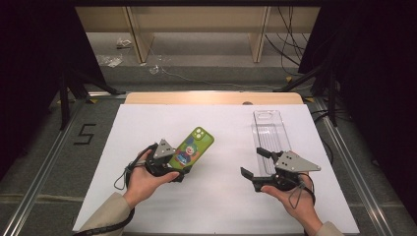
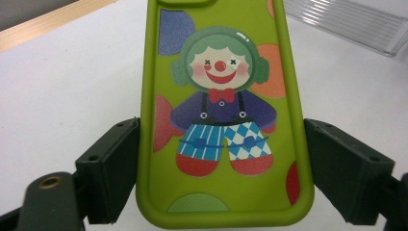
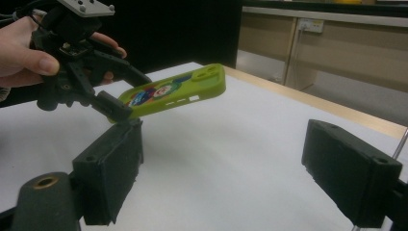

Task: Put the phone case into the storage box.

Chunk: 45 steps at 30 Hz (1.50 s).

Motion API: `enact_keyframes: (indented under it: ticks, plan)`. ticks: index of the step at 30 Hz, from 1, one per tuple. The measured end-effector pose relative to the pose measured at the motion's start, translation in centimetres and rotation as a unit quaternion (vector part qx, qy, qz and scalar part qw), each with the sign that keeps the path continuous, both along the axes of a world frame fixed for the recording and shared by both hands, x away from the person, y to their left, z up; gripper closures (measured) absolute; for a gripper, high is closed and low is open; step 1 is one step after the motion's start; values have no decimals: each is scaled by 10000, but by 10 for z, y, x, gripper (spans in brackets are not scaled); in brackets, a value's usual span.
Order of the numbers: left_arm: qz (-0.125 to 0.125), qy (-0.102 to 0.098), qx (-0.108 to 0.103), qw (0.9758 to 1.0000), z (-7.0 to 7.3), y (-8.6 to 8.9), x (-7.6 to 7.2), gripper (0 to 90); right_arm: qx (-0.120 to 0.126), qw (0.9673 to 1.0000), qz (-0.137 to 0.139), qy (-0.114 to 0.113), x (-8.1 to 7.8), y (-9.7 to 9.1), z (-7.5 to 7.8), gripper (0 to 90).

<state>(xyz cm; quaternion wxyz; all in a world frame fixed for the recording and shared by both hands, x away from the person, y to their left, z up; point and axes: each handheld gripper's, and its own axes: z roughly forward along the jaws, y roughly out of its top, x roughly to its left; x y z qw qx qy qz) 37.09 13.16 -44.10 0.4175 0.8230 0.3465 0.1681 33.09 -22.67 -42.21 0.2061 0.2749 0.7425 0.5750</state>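
Note:
A lime-green phone case (image 1: 193,146) printed with a clown is lifted off the white sheet, tilted with its camera end raised, as the right gripper view shows on the case (image 3: 183,91). My left gripper (image 1: 177,166) is shut on its lower end; both black pads press the case's (image 2: 221,120) long edges. My right gripper (image 1: 251,160) hovers over the sheet at the right, its jaws wide open with nothing between them (image 3: 221,168). It points toward the left gripper (image 3: 124,94) and the case.
A clear plastic tray (image 1: 269,132) lies lengthwise on the white sheet (image 1: 221,196) just beyond my right gripper, and its ribbed corner (image 2: 351,19) is in the left gripper view. The wooden table edge (image 1: 211,98) runs along the back. Black stands flank the table.

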Motion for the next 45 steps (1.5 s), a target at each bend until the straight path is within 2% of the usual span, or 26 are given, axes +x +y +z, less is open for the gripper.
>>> enact_keyframes:
  ticks: [17,22,45]
  plan:
    - [-270,-18,2,9996,1,-12,-12,163,-26,10000,12,25,11,14,5,160]
    - [-340,37,-19,9994,0,-14,-15,163,-24,10000,28,14,15,19,7,160]
    - [-626,18,17,9980,-1,-27,-26,164,-58,9997,118,219,32,40,4,166]
